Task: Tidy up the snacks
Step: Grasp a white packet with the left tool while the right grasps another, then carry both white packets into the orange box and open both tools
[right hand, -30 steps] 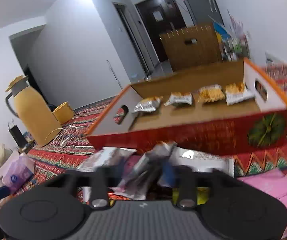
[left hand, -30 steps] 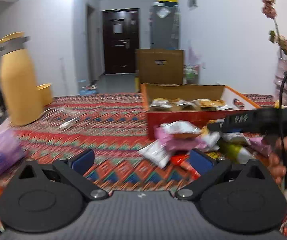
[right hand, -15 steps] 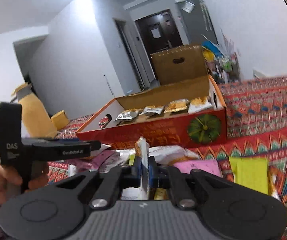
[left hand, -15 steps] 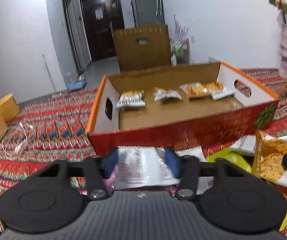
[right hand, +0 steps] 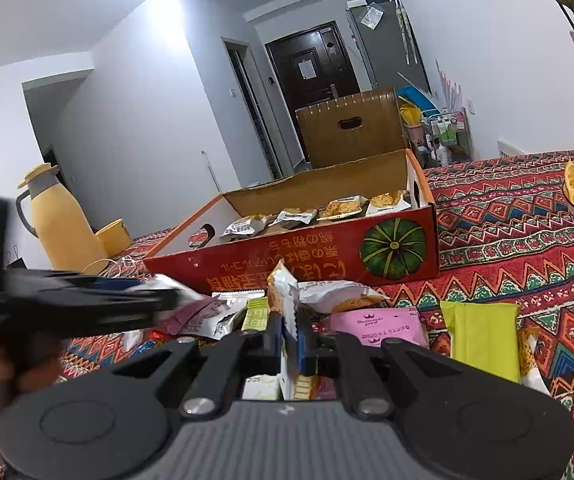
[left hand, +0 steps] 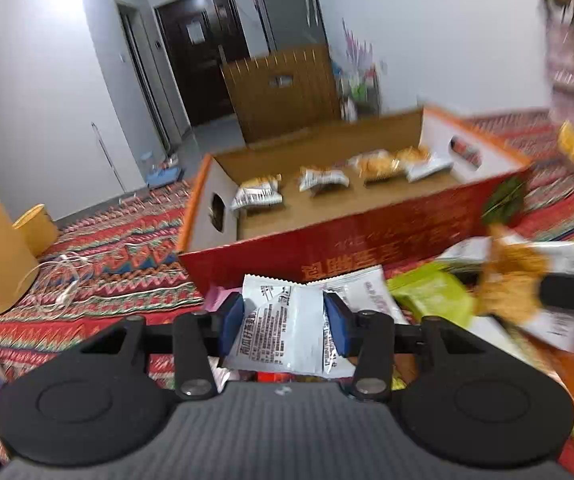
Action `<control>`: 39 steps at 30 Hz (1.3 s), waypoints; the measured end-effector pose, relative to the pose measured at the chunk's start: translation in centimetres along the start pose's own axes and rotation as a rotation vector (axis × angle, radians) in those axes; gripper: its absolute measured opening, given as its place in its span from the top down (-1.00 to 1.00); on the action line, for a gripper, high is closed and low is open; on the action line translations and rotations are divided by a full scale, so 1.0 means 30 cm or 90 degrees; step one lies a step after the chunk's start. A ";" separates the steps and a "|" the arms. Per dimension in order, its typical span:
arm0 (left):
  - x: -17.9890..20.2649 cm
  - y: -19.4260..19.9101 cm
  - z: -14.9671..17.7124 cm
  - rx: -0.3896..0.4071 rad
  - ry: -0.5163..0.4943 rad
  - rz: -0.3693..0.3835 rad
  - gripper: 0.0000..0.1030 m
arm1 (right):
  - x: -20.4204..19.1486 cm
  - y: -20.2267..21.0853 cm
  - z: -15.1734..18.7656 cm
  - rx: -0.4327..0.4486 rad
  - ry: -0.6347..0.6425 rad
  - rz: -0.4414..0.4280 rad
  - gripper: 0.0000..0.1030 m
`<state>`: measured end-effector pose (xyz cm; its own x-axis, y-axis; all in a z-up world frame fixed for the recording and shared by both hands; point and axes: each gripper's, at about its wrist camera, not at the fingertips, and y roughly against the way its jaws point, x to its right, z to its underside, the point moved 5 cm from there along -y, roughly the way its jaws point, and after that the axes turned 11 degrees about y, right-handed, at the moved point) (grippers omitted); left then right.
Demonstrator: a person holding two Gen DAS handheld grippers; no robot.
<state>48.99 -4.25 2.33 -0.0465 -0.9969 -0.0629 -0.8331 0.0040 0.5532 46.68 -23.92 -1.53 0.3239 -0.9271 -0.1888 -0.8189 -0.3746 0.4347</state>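
Left gripper (left hand: 284, 322): jaws pinching a white snack packet (left hand: 287, 328) across its width, flat face up, long axis running away from the camera toward the box. Log of last half second shows the jaws closing slightly further; packet sits between the pads.

Right gripper (right hand: 289, 334): jaws pressed nearly together on the thin edge of an orange-and-white snack packet (right hand: 283, 292), which stands upright on edge above the pile.

Cardboard box (right hand: 319, 258) lies straight ahead of both jaws, just beyond the loose pile, long axis crosswise to both grippers. Left gripper appears the nearer; its packet nearly reaches the red front wall.

Count: two grippers, each with one packet. Four packets in the box (left hand: 259, 194), in one row along the far wall. Loose packets on the patterned surface (right hand: 527, 240): at least six visible; overlap prevents an exact count.

Judgement: next move is lift over the front wall, then place ahead of the row.
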 end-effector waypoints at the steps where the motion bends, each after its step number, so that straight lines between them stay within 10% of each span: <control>1: -0.009 0.050 0.006 0.012 0.014 0.010 0.11 | -0.002 0.003 0.000 0.000 0.001 0.000 0.86; 11: -0.187 0.457 0.206 0.039 0.223 0.025 0.11 | -0.084 0.029 0.010 0.010 0.063 -0.012 0.87; 17: -0.231 0.617 0.227 0.082 0.208 0.018 0.11 | -0.152 0.227 0.061 0.042 0.043 -0.038 0.87; 28: -0.179 0.637 0.257 0.087 0.197 0.081 0.10 | -0.120 0.609 0.145 0.070 0.011 0.037 0.87; 39: -0.193 0.555 -0.015 0.137 0.166 0.173 0.10 | -0.023 0.527 -0.061 0.089 0.052 0.052 0.87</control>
<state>35.64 1.55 12.27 -0.1619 -0.9439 0.2878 -0.9072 0.2571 0.3329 34.39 -29.22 7.08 0.2865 -0.9544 -0.0836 -0.8999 -0.2981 0.3182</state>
